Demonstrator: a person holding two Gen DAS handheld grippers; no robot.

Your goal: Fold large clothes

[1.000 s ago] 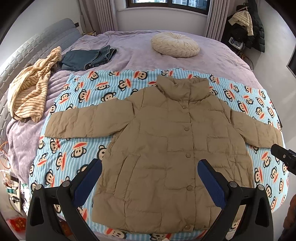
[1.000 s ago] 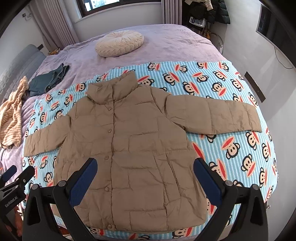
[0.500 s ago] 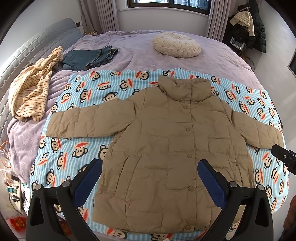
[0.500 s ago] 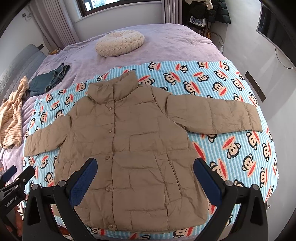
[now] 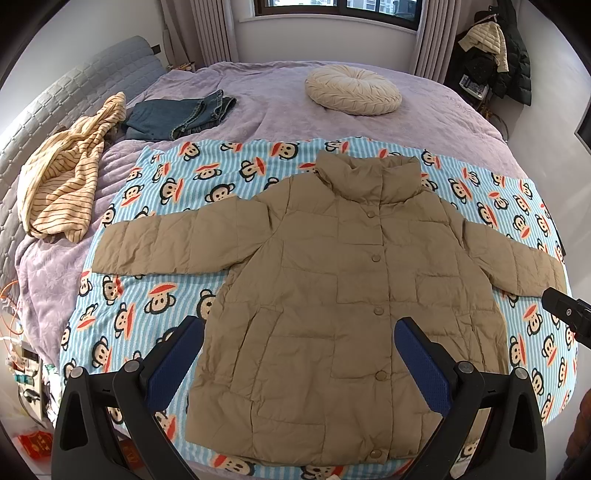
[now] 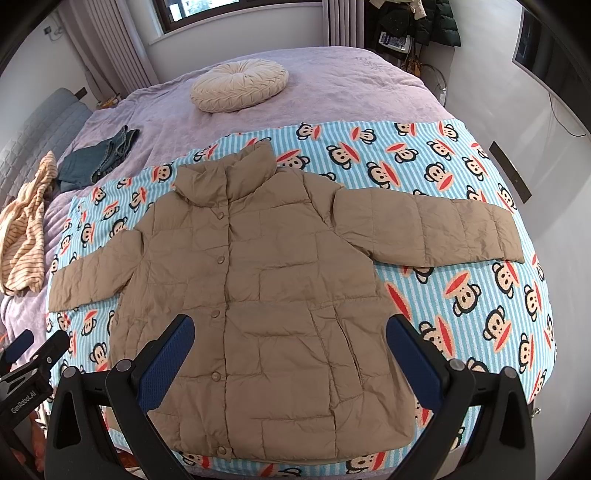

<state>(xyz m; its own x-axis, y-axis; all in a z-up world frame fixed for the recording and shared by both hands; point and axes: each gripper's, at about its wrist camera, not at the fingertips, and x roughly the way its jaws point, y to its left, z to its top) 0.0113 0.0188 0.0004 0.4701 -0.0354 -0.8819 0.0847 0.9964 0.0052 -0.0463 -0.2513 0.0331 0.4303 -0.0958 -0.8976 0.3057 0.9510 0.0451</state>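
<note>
in my left wrist view, the far left of the frame holds a striped cream top [image 5: 64,181] bunched on the purple bedspread [image 5: 258,96], with folded jeans [image 5: 177,116] just beside it toward the top. right of those, a blue striped monkey-print blanket [image 5: 155,206] covers the lower half of the bed, and the tan puffer jacket [image 5: 332,280] lies flat on it, front up, snapped shut, collar toward the top of the frame, both sleeves spread out to the sides. a round cream cushion [image 5: 352,90] sits above the collar, well apart from it. my left gripper [image 5: 299,360] is at the bottom centre, its blue pads spread wide over the jacket's lower half with nothing between them. at the right edge, part of my other tool shows near the sleeve cuff.

in my right wrist view the jacket [image 6: 266,295] fills the middle, its hem at the bottom of the frame. my right gripper [image 6: 291,354] hangs over the lower body of the jacket, fingers fully apart, holding nothing. at the upper right, dark coats [image 6: 424,18] hang by the wall.
</note>
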